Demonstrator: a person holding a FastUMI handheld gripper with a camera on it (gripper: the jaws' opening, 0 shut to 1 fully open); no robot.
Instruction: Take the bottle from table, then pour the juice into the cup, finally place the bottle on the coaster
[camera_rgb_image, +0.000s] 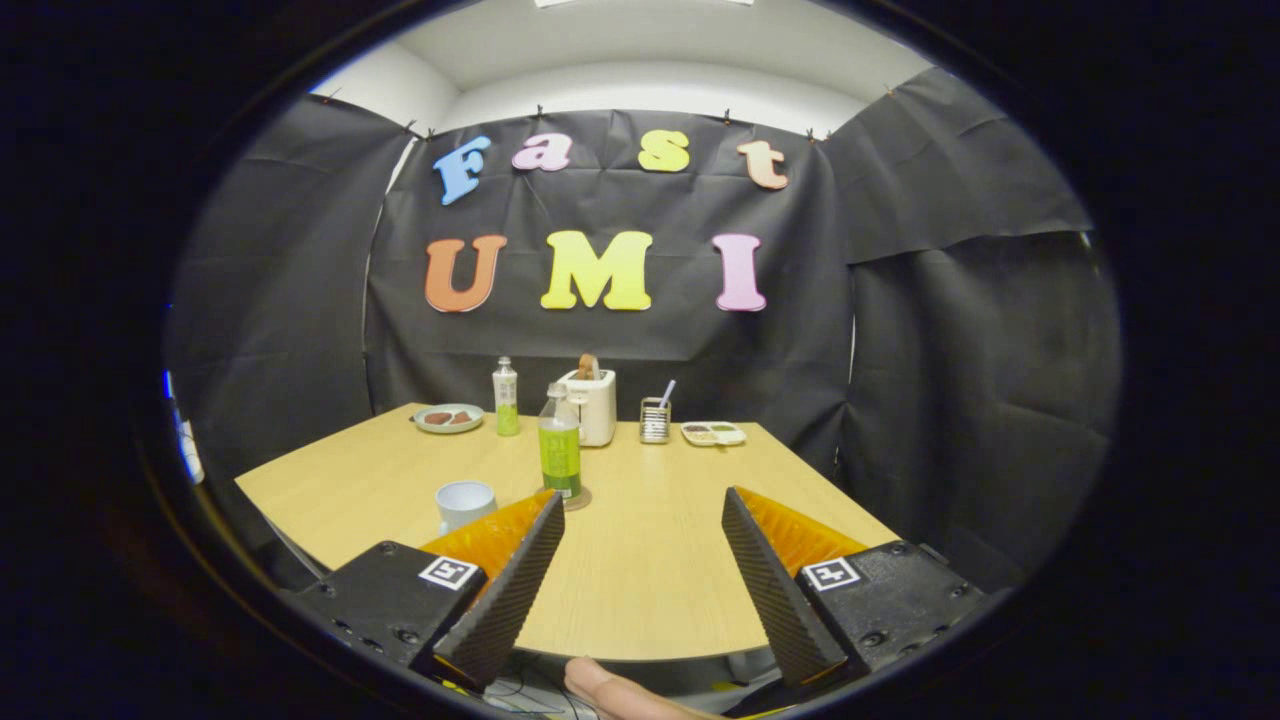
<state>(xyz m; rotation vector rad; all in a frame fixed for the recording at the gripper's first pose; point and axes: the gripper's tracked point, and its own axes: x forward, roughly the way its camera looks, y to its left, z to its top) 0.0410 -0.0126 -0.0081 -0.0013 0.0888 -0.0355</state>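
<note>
A clear bottle (560, 445) with green juice and a green label stands upright on a small round coaster (574, 497) on the wooden table (650, 570), just beyond my left finger's tip. A pale cup (465, 503) stands left of the bottle, partly hidden behind the left finger. My gripper (642, 505) is open, fingers wide apart, with nothing between them. It hovers over the near part of the table, short of the bottle and apart from it.
At the table's far edge stand a second bottle (506, 397) with green liquid, a plate (448, 418) of food, a white toaster (592, 404), a small utensil holder (655, 418) and a divided dish (713, 433). A fingertip (610, 690) shows below the fingers.
</note>
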